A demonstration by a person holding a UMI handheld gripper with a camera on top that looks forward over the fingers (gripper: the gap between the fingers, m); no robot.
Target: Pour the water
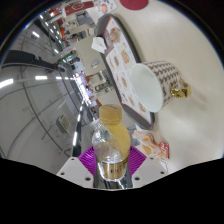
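both fingers of the gripper (111,168) are pressed against a clear plastic bottle (110,140), which is held between the purple pads (93,157); only slivers of the pads are seen at either side, most of each being hidden behind the bottle. taken from the bottle as landmark, a long table (135,80) is seen running away beyond it, its far end lost among small, indistinct shapes. a white paper cup (150,82) with a patterned outside is seen just beyond the bottle, its wide mouth turned toward the bottle's neck. yellowish liquid is seen in the bottle's upper part; its cap end cannot be made out clearly. beside the bottle's base a small patterned packet (152,146) is partly cut off. beyond the cup a small golden object (180,91) is too small to be identified.
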